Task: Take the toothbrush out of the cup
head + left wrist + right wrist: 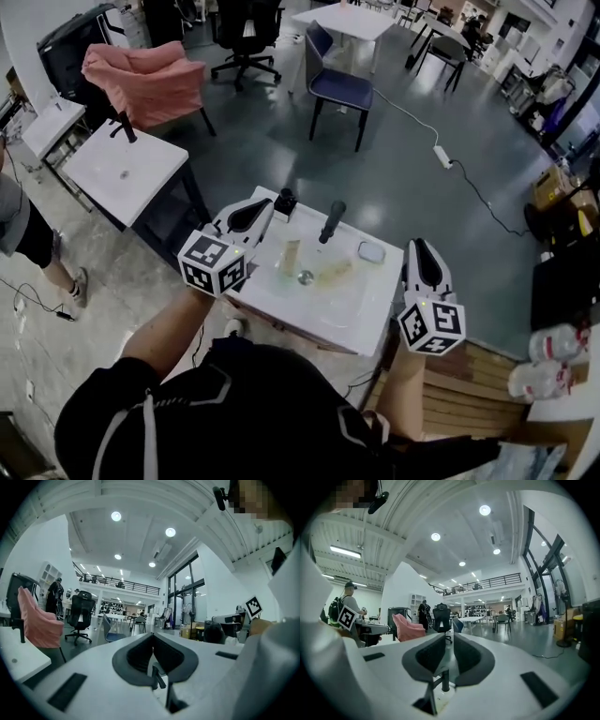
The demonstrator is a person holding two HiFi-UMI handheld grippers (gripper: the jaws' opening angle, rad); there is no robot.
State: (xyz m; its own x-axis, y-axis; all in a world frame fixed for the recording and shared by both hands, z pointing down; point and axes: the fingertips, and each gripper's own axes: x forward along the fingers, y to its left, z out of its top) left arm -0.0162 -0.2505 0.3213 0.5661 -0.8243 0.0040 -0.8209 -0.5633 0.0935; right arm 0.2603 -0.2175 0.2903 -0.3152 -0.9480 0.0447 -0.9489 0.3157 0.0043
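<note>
What looks like the toothbrush (331, 221) stands leaning, near upright, on the bench (352, 300); its cup is unclear. The clenched, empty left hand-held gripper (268, 206) is nearer; the right hand-held gripper (418, 244) is slightly parted and empty.

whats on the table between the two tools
Head view: between the left tool and right tool sit a dark upright handle, a pale piece and a yellowish item on the white table.

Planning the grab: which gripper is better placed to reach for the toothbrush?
Probably right: the right gripper has its jaws apart, facing the dark upright toothbrush; the left gripper is shut.
</note>
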